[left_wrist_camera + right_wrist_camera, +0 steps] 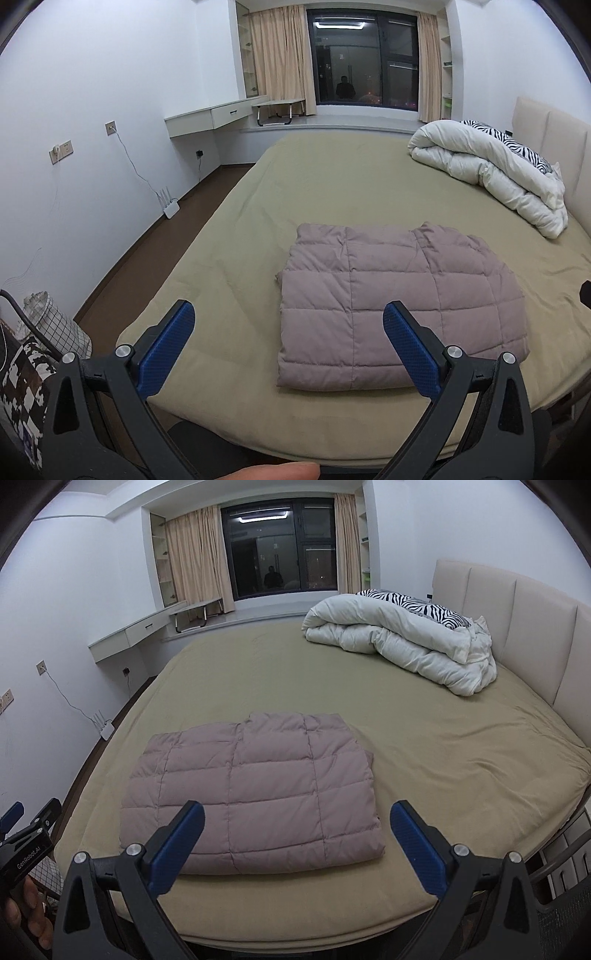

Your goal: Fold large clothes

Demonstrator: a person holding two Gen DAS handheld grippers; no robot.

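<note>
A mauve quilted down jacket lies folded into a flat rectangle near the front edge of the bed; it also shows in the right wrist view. My left gripper is open and empty, held above the bed's front edge, to the left of the jacket's middle. My right gripper is open and empty, held above the jacket's near right corner. Neither touches the jacket. The left gripper also shows at the far left of the right wrist view.
The jacket rests on a bed with an olive sheet and a beige headboard. A rolled white duvet with a zebra pillow lies by the headboard. A checked basket stands on the floor at left. A router stands by the wall.
</note>
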